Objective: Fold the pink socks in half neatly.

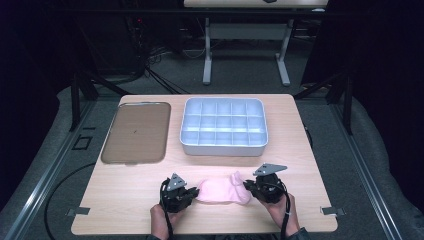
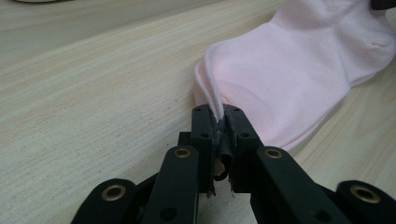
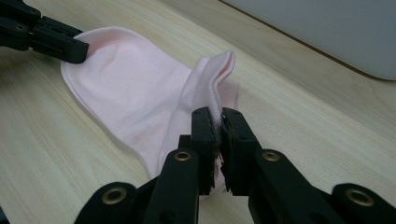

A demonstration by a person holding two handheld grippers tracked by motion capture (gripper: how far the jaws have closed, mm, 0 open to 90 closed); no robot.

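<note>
Black tongs on both sides are clamped on fabric. The left tongs (image 2: 219, 116) pinch the rounded toe edge of a pink sock (image 2: 299, 70), jaws closed on a thin fold. The right tongs (image 3: 215, 119) grip the raised cuff edge at the opposite end, jaws likewise closed on cloth. The sock lies flat on the wooden table (image 1: 125, 200) between the two hands, near the front edge, its middle resting on the surface.

Judgement: the step in hand appears to be spreading or folding the sock. To do it well, both grips should hold the full thickness of the hem, tension should be kept even so the cloth does not twist, and the ends should be lifted together.

Further back stand a white compartment tray (image 1: 223, 126) and, just beside it to the left, a flat brown lid (image 1: 136, 132), both well apart from the sock.
</note>
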